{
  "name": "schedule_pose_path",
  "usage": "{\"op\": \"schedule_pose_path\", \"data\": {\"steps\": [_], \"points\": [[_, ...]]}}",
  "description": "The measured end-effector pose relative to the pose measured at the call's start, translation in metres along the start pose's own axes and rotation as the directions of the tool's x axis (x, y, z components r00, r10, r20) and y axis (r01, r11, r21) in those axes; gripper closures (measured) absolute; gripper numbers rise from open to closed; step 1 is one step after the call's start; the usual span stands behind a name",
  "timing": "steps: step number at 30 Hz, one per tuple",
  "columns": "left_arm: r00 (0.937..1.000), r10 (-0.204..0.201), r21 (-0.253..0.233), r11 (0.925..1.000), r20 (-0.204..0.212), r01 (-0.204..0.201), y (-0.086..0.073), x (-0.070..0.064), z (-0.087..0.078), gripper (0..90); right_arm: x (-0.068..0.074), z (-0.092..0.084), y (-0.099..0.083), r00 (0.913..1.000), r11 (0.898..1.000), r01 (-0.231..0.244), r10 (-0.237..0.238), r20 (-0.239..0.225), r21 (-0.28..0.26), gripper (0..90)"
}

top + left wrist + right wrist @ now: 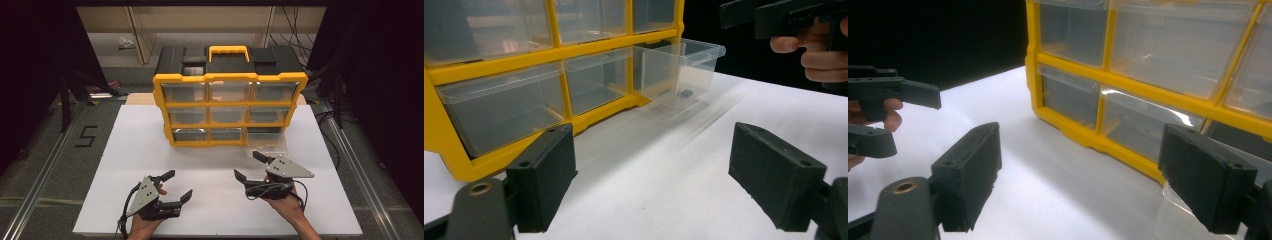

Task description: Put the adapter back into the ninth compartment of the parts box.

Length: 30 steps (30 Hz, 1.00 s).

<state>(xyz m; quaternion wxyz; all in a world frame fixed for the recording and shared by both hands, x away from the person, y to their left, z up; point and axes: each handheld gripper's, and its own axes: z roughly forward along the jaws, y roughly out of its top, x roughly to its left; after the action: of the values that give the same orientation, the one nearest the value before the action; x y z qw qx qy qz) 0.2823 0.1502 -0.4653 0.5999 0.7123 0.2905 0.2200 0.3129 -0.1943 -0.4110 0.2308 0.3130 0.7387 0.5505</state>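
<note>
A yellow and black drawer cabinet with clear drawers stands at the back of the white table. Its bottom right drawer is pulled out onto the table; in the left gripper view this drawer holds a small dark piece. My left gripper rests near the front left, jaws open and empty. My right gripper hovers just in front of the pulled-out drawer, jaws wide open with nothing between them. The drawer's clear rim lies beside its right jaw.
A yellow carry handle tops the cabinet. Metal rails run along both sides of the table, and a "5" mark lies on the floor at left. Cables hang behind.
</note>
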Motion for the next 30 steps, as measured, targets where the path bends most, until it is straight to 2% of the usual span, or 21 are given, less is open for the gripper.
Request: {"op": "schedule_pose_path", "data": {"steps": [21, 30], "points": [[1.0000, 0.000, 0.002, 1.0000, -0.001, 0.000, -0.001, -0.001, -0.004, 18.4, -0.003, -0.023, -0.016, 0.9989, 0.999, -0.019, 0.021, 0.043, -0.044, 17.9], [1.0000, 0.001, 0.006, 1.0000, 0.005, -0.001, -0.001, -0.001, -0.001, 18.4, -0.003, -0.029, -0.032, 0.9978, 0.999, -0.029, 0.032, 0.059, -0.044, 17.9]]}}
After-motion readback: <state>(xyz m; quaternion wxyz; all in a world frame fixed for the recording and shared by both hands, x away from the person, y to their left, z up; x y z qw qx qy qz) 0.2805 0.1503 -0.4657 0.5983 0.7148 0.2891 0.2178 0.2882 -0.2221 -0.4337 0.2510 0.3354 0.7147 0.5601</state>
